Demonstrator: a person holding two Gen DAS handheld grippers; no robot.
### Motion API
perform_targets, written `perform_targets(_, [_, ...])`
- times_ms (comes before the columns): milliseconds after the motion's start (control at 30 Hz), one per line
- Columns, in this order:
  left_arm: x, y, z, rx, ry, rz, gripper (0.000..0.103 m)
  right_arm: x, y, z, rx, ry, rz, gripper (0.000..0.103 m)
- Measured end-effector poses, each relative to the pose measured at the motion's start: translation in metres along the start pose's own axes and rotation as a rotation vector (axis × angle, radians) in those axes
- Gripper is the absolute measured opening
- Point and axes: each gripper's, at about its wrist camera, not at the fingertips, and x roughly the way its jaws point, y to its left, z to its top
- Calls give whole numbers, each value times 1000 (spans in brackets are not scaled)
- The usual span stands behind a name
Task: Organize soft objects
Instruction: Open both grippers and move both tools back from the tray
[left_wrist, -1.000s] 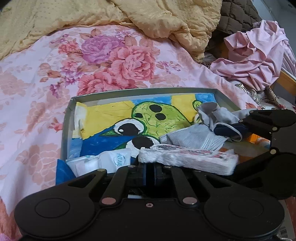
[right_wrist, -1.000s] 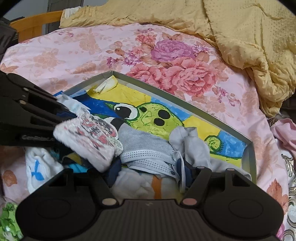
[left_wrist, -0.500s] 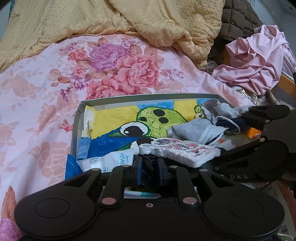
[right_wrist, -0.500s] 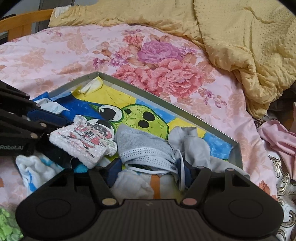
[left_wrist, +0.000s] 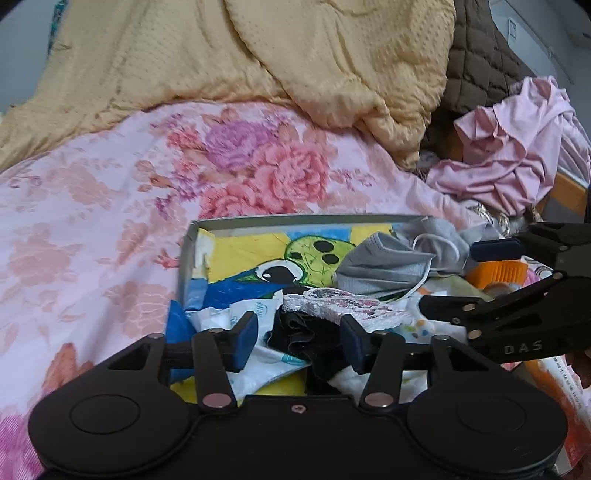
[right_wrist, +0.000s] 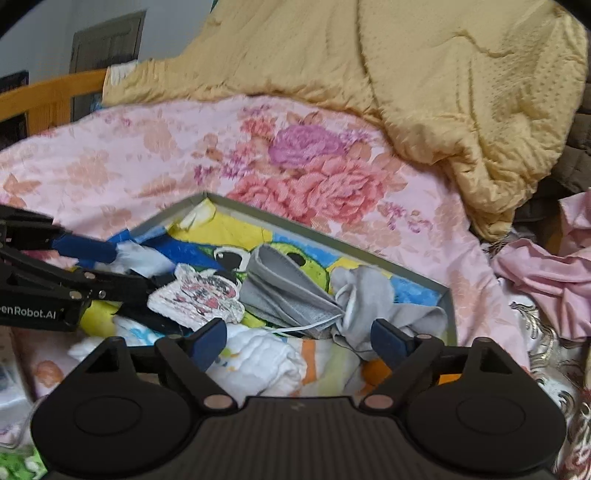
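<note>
Left gripper (left_wrist: 297, 338) jaws just opened, spread over black cloth (left_wrist: 306, 338), apparently untouched. Right gripper (right_wrist: 297, 338) just widened, empty, above tray (right_wrist: 448, 306) holding grey mask (right_wrist: 288, 291).

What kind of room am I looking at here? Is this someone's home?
Most likely a bedroom in a home. A pink floral bedsheet covers what looks like a bed, a rumpled yellow quilt is piled behind it, and a wooden bed rail shows at the edge.

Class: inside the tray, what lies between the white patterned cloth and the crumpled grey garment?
A folded grey face mask, seen in the right wrist view.
</note>
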Motion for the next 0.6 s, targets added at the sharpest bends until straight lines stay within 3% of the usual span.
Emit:
perform_targets(67, [-10, -1, -3, -10, -13, 22, 61, -13, 1, -1, 22, -24, 2, 92])
perform_targets(600, [-122, -16, -28, -65, -153, 98, 81, -133, 16, -26, 157, -174, -10, 101])
